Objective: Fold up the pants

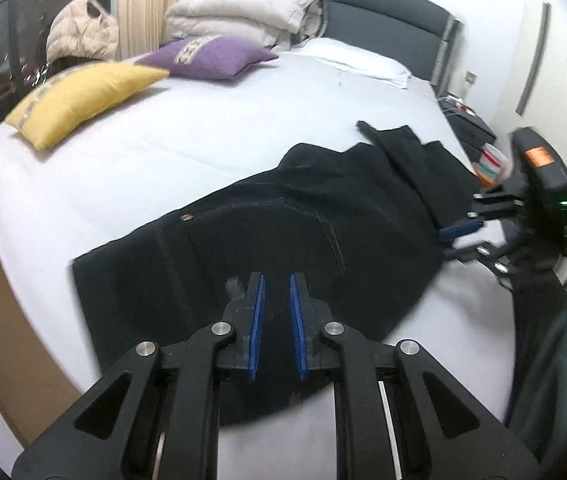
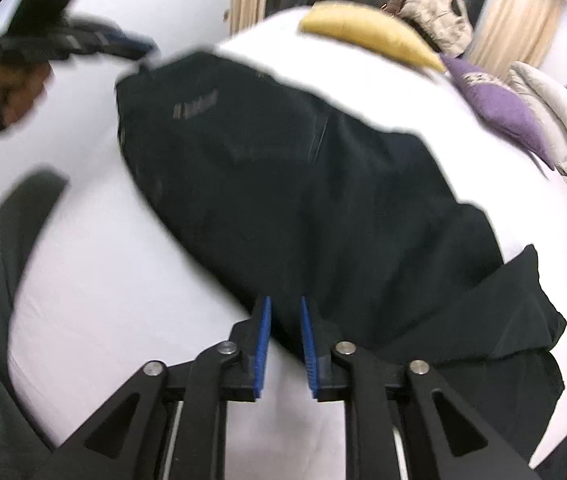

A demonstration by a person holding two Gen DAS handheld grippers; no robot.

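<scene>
One black pants (image 1: 303,220), two cushions (image 1: 83,100)

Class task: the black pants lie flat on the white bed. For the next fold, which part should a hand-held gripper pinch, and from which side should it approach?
Probably the waistband corner of the black pants nearest the left hand-held gripper, coming from above at the near bed edge. That corner lies flat, exposed and has a firm edge, so low jaws could slide under it.

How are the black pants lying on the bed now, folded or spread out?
Partly folded. The black pants lie flat on the white bed, with a leg end doubled back over them; neither gripper holds them.
</scene>
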